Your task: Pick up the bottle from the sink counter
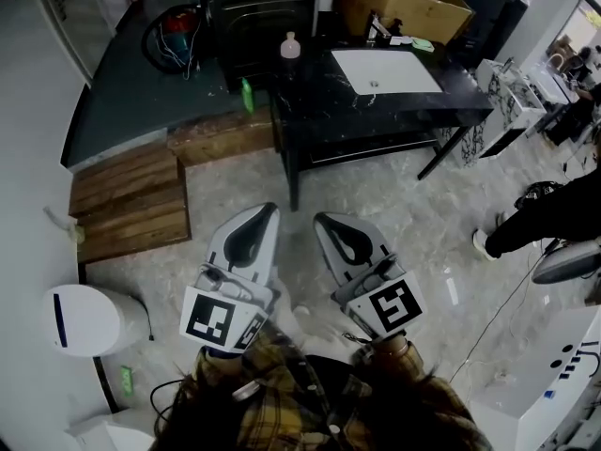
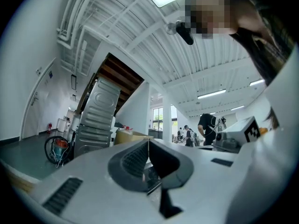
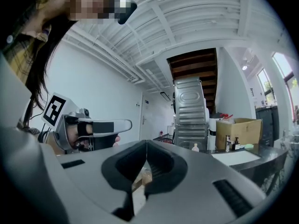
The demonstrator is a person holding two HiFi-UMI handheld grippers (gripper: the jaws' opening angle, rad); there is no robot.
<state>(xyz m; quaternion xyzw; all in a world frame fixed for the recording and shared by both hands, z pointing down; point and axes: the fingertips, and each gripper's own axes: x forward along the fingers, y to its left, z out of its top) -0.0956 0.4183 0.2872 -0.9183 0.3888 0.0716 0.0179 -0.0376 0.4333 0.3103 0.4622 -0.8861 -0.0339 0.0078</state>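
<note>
A small pale bottle (image 1: 290, 46) with a pinkish cap stands upright at the back left corner of the black marble sink counter (image 1: 319, 111). It lies left of the white basin (image 1: 385, 70). The right gripper view shows the bottle (image 3: 195, 147) far off, past the jaws. My left gripper (image 1: 267, 210) and right gripper (image 1: 324, 219) hang side by side over the floor, well short of the counter. Both point toward it. Each pair of jaws meets in a closed line with nothing between, as the left gripper (image 2: 149, 140) and the right gripper (image 3: 146, 141) show in their own views.
A small green bottle (image 1: 247, 94) sits at the counter's left edge. A cardboard box (image 1: 404, 3) and a faucet (image 1: 376, 28) stand behind the basin. Wooden pallets (image 1: 131, 200) lie at the left, a white bin (image 1: 89, 319) stands nearer, and a person's leg (image 1: 545, 219) is at the right.
</note>
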